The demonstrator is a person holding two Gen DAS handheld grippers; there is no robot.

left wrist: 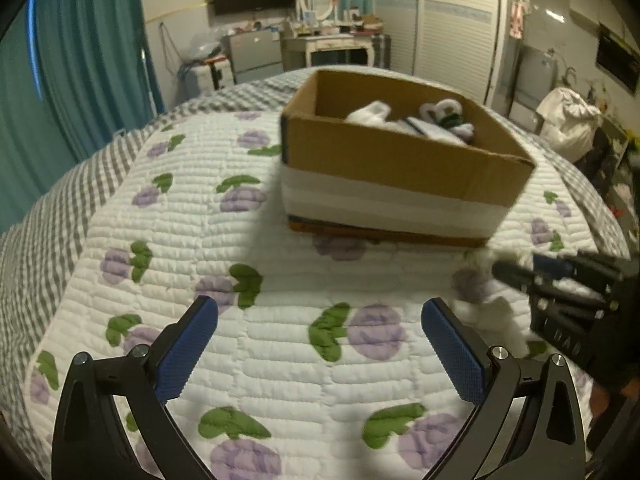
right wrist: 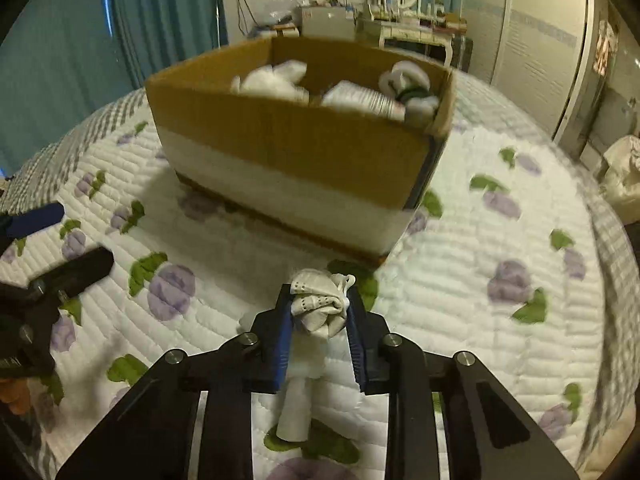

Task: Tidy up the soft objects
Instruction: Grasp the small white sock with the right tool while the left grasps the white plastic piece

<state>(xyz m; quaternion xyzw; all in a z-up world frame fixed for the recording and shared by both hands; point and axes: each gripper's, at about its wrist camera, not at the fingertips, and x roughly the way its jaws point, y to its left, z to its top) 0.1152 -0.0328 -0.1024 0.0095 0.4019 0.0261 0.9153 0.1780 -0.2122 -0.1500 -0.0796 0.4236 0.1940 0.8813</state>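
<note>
Sock grabbed, box waiting!
Right gripper [right wrist: 318,312] clamps a white sock [right wrist: 320,304] on the quilt [right wrist: 460,300]; left gripper [left wrist: 320,344] gapes empty. The box [right wrist: 304,148] already holds several; this one's left.

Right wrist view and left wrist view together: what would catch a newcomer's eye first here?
First, the right gripper, shut on a bunched white sock just above the quilt with purple flowers. Right behind it stands the open cardboard box, already holding several white soft items. The left gripper hangs open and empty over the quilt, near the box's front.
</note>
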